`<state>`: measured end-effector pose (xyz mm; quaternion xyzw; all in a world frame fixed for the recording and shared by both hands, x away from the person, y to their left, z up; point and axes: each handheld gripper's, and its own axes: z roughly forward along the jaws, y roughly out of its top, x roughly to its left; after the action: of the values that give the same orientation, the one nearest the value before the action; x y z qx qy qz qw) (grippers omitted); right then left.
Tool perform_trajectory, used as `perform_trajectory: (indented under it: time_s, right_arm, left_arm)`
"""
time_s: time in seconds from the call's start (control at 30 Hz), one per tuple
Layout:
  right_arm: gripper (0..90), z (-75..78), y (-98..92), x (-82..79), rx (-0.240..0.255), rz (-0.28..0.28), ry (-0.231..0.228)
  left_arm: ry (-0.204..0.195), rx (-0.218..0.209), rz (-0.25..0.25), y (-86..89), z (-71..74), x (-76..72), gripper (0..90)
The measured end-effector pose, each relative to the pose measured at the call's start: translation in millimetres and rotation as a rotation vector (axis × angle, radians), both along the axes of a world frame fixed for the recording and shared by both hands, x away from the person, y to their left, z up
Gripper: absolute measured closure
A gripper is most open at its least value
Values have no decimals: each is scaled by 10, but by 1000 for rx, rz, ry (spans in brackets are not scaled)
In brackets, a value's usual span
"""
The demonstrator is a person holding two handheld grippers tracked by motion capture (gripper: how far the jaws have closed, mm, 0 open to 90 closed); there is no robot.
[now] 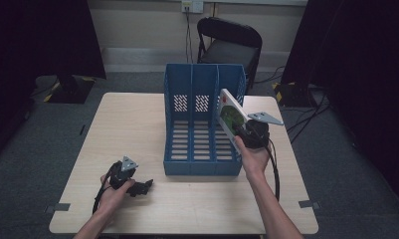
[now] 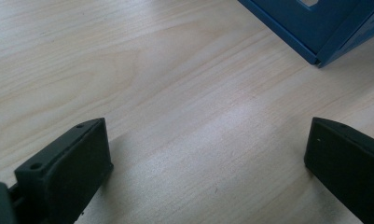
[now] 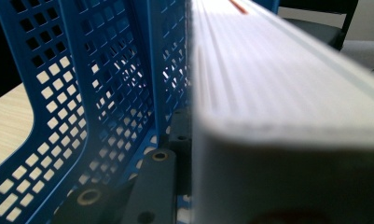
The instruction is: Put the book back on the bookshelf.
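We see a blue file rack (image 1: 203,119) with three slots standing near the middle of a light wooden table (image 1: 137,129), its perforated back wall on the far side.

Right gripper (image 1: 247,133): clenched on a white book (image 1: 231,117) with a green and red cover. The book is tilted, its top leaning away from the person, at the right edge of the rack over the rightmost slot. In the right gripper view the book (image 3: 287,121) lies very close to the lens and blurred, with the rack's perforated walls (image 3: 96,102) just beside it on the left. We cannot tell whether the book touches the rack. The right hand (image 1: 253,158) grips from the near side.

Left gripper (image 1: 143,187): released, jaws spread wide, nothing between them. It rests low on the table at the near left, well apart from the rack. In the left gripper view we note bare wood (image 2: 175,93) between the jaws and one lower corner of the rack (image 2: 322,32) at upper right. The left hand (image 1: 112,191) holds it.

A dark chair (image 1: 229,42) stands beyond the table.
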<state>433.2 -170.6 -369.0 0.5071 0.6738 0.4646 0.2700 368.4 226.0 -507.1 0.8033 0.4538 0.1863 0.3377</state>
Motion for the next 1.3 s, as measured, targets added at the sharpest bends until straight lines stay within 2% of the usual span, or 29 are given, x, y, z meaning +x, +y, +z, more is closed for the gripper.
perform_trajectory:
  time_s: [0.17,0.5,0.8,0.97,1.3]
  right_arm:
    - [765,-56,57,61,0,-14,4]
    - [765,-235,142,119,-39,-16,15]
    - [765,-393,125,117,-64,-27,56]
    - [765,-462,160,121,-79,-10,73]
    - [764,-510,146,151,-89,0,108]
  left_arm:
    - [0,0,0,0,0,0,0]
    - [0,0,0,0,0,0,0]
    - [0,1,-2,1,1,1,0]
    - [0,1,-2,0,0,1,0]
    - [0,0,-2,0,0,1,0]
